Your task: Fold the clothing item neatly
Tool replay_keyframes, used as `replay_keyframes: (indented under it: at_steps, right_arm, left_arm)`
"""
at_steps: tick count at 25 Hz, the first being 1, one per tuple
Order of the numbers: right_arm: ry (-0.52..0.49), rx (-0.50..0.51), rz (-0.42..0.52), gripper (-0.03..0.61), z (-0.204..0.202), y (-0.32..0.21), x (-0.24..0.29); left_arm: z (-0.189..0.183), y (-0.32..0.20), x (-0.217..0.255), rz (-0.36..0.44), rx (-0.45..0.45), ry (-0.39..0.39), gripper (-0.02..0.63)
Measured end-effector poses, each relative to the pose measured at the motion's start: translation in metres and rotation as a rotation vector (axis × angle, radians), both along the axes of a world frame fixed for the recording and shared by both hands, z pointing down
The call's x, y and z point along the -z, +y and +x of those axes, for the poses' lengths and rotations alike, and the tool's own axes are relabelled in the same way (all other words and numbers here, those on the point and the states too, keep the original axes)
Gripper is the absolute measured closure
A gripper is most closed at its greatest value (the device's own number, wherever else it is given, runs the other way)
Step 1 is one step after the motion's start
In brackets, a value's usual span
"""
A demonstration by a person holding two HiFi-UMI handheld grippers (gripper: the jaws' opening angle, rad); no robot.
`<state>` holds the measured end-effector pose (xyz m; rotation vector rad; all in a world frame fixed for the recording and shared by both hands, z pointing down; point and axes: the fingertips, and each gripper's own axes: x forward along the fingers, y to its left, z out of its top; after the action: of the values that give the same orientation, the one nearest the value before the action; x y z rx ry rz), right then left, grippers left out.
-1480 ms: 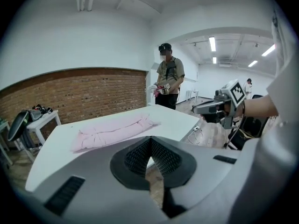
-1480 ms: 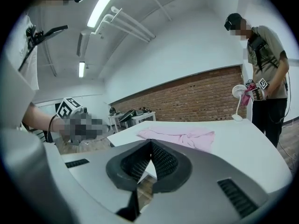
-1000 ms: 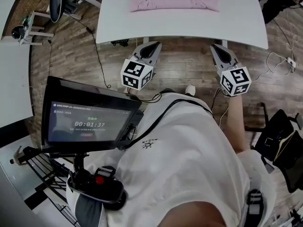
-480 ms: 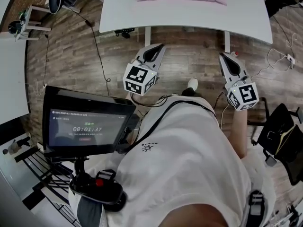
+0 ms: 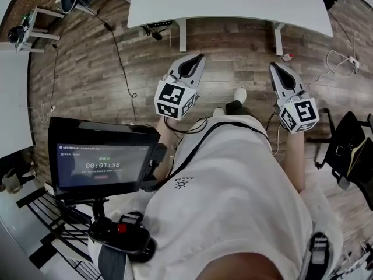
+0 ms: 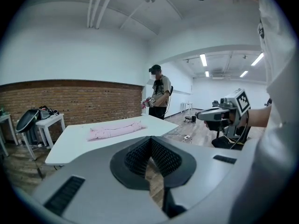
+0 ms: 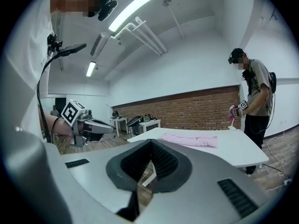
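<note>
1. head view: left hand-held gripper (image 5: pixel 197 58) and right hand-held gripper (image 5: pixel 274 67) are both held out in front of the wearer's torso, over the wood floor (image 5: pixel 233 45). both point toward the white bench (image 5: pixel 233 10) but sit well short of it. each marker cube is at the end nearest the body.
2. left gripper view: left hand-held gripper's jaws are closed, ribbed pads meeting at the tip, nothing btwn them. the other gripper shows off to the right, level.
3. right gripper view: right hand-held gripper's jaws are likewise closed tight & empty.
4. pink garment (image 7: pixel 189 140) lies flat on the bench top as a long, narrow folded strip w/ bunched ends. it is well apart from both grippers. in head view only its near edge shows, at the top of frame.
5. second person (image 7: pixel 254 106) w/ a headset stands just beside the bench's far end, a marker cube at their hand.
6. monitor (image 5: pixel 102 163) on a stand sits lower left in head view, screen lit w/ a timer.
7. brick wall (image 6: pixel 70 101) runs behind the bench.
</note>
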<state>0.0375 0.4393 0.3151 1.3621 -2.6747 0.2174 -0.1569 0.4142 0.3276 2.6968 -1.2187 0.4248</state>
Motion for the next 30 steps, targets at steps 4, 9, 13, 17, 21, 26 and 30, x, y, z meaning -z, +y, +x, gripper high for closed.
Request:
replay_keyframes:
  at_steps: [4, 9, 13, 17, 21, 26, 30]
  right_arm:
    - [-0.016, -0.047, -0.014, 0.574, 0.008, 0.012, 0.003]
    - [-0.052, -0.093, -0.010, 0.574, 0.027, 0.015, 0.013]
    - [-0.052, -0.096, 0.014, 0.574, 0.036, 0.011, 0.025]
    - [-0.050, -0.076, 0.016, 0.574, 0.044, 0.012, 0.035]
    - [-0.049, -0.046, 0.002, 0.574, 0.064, 0.028, 0.038]
    - [-0.049, -0.016, -0.003, 0.574, 0.097, 0.038, 0.026]
    - [-0.050, -0.011, 0.004, 0.574, 0.102, 0.034, 0.025]
  left_arm:
    - [-0.006, 0.012, -0.007, -0.027, 0.018, 0.027, 0.612]
    - [-0.011, 0.016, -0.010, -0.040, 0.027, 0.048, 0.612]
    - [-0.014, 0.012, -0.004, -0.029, 0.046, 0.058, 0.612]
    - [-0.003, 0.021, 0.008, -0.022, 0.076, 0.057, 0.611]
    - [0.031, 0.038, 0.020, -0.004, 0.077, 0.040, 0.611]
    - [0.067, 0.049, 0.018, 0.012, 0.093, 0.034, 0.611]
    - [0.067, 0.049, 0.017, 0.007, 0.105, 0.019, 0.611]
